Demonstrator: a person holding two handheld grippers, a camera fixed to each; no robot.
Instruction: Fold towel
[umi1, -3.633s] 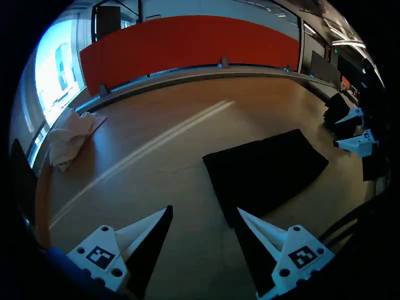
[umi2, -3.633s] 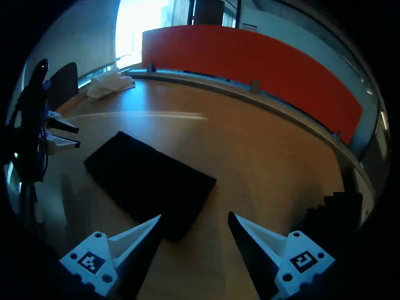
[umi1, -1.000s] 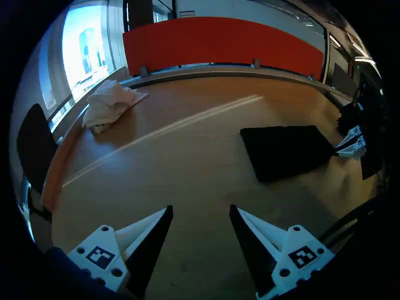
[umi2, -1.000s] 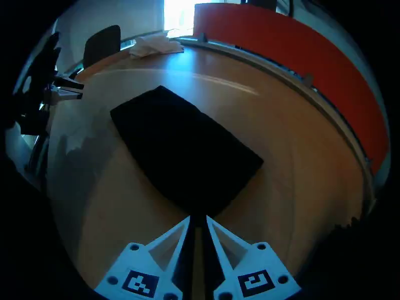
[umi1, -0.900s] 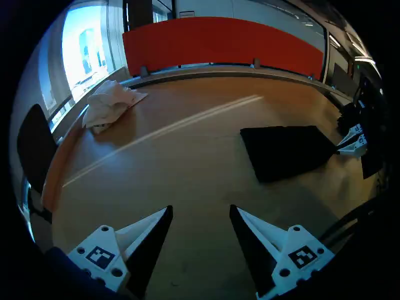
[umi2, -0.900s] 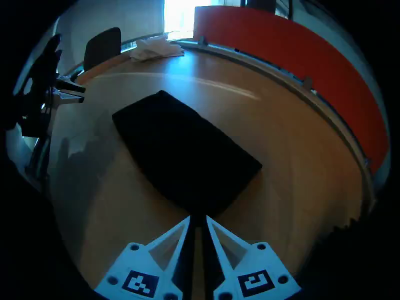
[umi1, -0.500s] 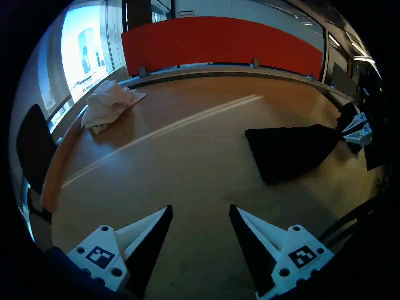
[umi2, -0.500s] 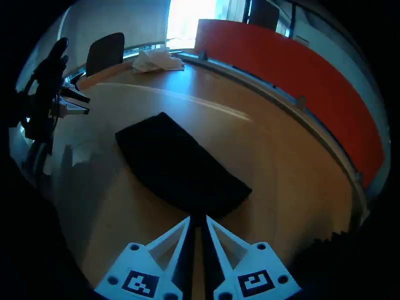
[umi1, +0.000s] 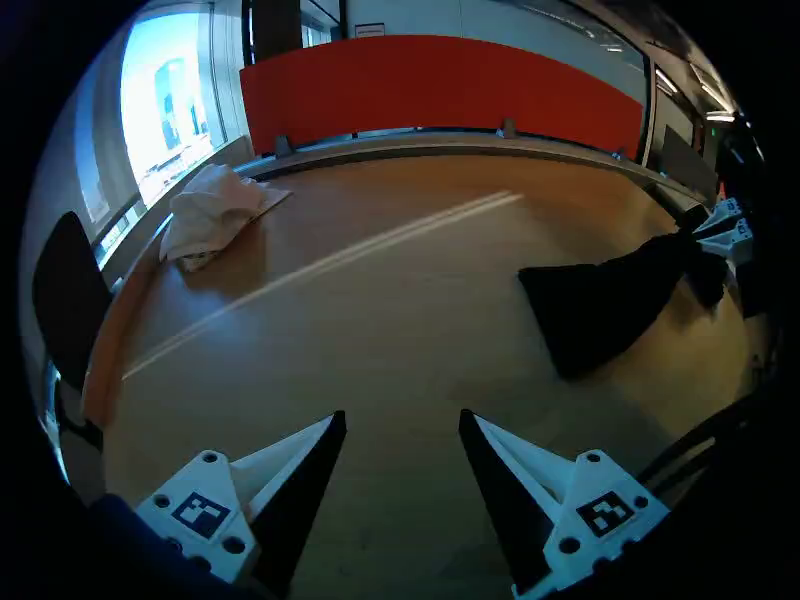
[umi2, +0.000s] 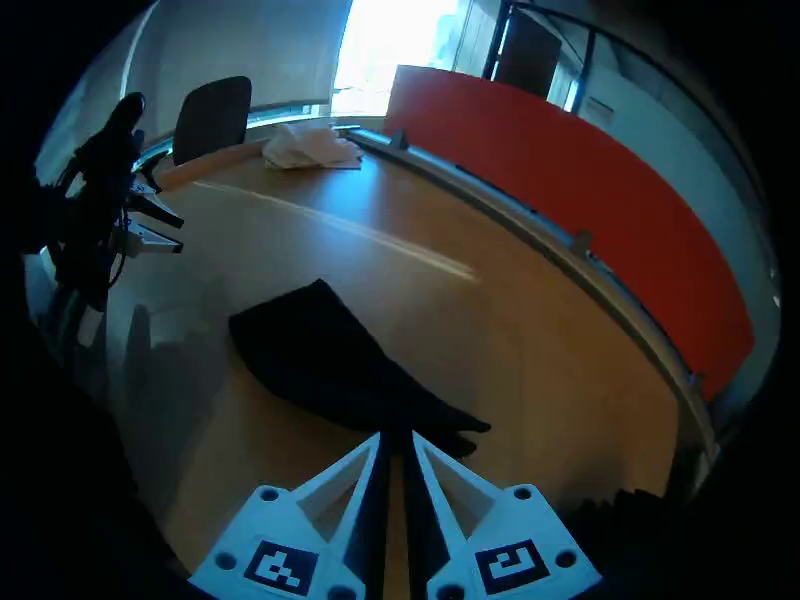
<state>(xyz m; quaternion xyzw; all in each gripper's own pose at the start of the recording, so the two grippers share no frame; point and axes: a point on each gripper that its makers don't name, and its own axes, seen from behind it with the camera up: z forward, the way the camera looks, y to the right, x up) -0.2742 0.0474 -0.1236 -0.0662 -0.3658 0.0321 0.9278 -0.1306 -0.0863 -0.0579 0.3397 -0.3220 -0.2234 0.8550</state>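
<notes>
1. Towel (umi2: 320, 365): black, on the table's near part. One corner is drawn up off the wood to a peak; the rest trails flat away from it, creased and lopsided.
2. Right gripper (umi2: 393, 437): fingers nearly together, pinching the raised corner of the towel between their tips. In the left gripper view it hangs at the far right edge, with the towel sloping down from it to the table.
3. Left gripper (umi1: 400, 415): fingers wide apart with nothing between them, over bare wood, well apart from the towel. In the right gripper view it sits far off at the left, held by a dark-gloved hand (umi2: 100, 190).
4. Table (umi1: 400, 280): large, pale wood, curved edge, with a bright streak of light across it.
5. Cloth (umi1: 210, 210): white, crumpled, in a heap at the table's far corner near the window.
6. Panel (umi1: 440, 85): red, upright along the table's far edge.
7. Chair (umi1: 65, 300): dark-backed, beside the table on the window side.
</notes>
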